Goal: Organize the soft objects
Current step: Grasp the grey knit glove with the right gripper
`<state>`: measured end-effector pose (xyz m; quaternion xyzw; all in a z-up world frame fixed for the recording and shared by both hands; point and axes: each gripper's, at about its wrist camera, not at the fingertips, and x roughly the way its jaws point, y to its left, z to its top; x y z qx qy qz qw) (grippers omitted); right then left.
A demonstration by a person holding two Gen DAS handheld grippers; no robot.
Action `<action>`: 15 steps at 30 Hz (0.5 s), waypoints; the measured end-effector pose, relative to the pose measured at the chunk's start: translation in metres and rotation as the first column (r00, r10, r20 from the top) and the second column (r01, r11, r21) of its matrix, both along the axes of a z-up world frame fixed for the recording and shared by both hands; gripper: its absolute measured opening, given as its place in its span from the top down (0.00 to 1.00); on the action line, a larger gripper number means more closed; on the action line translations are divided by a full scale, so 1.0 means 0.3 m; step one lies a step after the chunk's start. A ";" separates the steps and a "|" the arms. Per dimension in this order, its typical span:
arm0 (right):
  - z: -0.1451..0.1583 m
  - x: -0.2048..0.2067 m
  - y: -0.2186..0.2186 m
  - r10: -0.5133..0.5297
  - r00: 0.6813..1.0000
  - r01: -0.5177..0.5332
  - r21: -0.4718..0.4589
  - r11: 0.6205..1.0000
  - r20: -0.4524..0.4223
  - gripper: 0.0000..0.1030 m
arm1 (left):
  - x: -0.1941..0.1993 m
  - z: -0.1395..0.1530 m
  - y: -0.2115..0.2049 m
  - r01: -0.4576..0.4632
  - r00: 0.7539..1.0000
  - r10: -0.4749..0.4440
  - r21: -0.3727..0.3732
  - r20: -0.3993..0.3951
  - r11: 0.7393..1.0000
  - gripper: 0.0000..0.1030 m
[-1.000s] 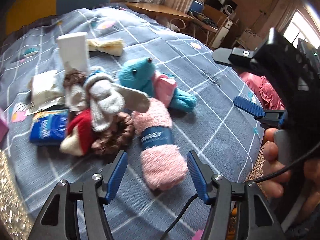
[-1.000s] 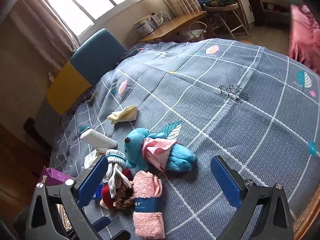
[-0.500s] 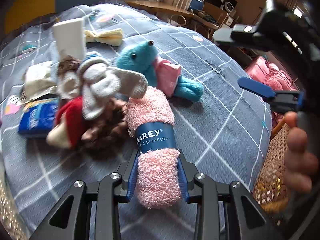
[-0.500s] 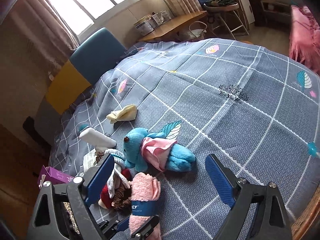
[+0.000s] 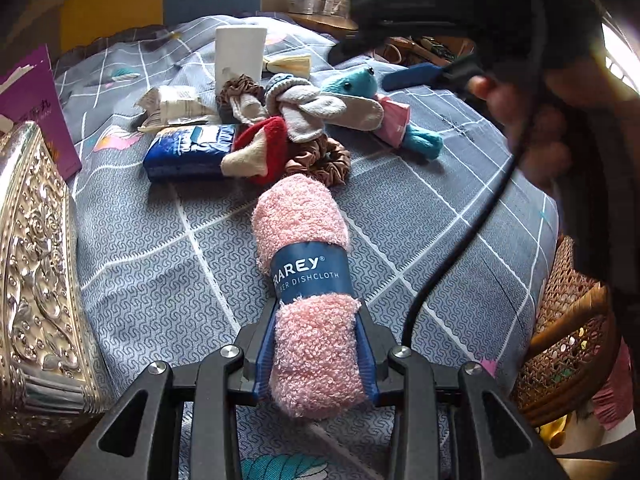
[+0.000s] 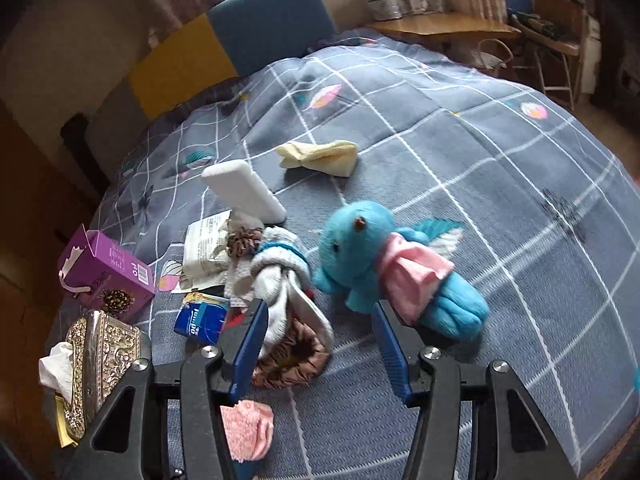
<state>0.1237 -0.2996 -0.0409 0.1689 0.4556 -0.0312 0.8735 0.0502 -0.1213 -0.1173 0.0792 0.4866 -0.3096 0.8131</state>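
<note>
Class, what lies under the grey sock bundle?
The grey sock bundle lies on a red sock and a brown scrunchie. Anything deeper in the pile is covered.

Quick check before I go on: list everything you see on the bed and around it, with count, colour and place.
dishcloth: 1, pink with blue band, clamped in left gripper
plush: 1, blue with pink dress, mid bed
socks: bundle, grey-white, left of plush
scrunchie: 1, brown, under socks
red sock: 1, red and cream, beside scrunchie
sponge: 1, white, behind socks
cloth: 1, cream, far side
tissue pack: 1, blue, left of socks
box: 1, purple, left edge
tissue holder: 1, silver, near left
basket: 1, wicker, off bed's right
left gripper: shut
right gripper: open, over scrunchie
</note>
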 end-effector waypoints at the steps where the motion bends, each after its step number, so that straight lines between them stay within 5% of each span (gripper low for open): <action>1: -0.010 0.039 0.020 0.023 1.000 -0.023 -0.012 1.000 -0.016 0.46 | 0.000 -0.004 0.001 0.000 1.000 0.000 0.001 0.002 1.000 0.65; 7: -0.120 0.223 0.070 0.080 0.985 -0.090 -0.060 0.994 -0.154 0.47 | -0.003 -0.017 0.019 -0.015 1.000 0.015 -0.032 -0.015 0.999 0.65; 11: -0.149 0.236 0.077 0.111 0.977 -0.121 -0.049 0.991 -0.183 0.72 | -0.015 -0.016 0.042 -0.024 1.000 0.024 -0.049 -0.015 0.998 0.66; 15: -0.113 0.158 0.070 0.106 0.984 -0.115 -0.061 0.991 -0.142 0.76 | -0.027 0.020 0.067 -0.033 0.999 0.033 -0.053 -0.002 0.998 0.68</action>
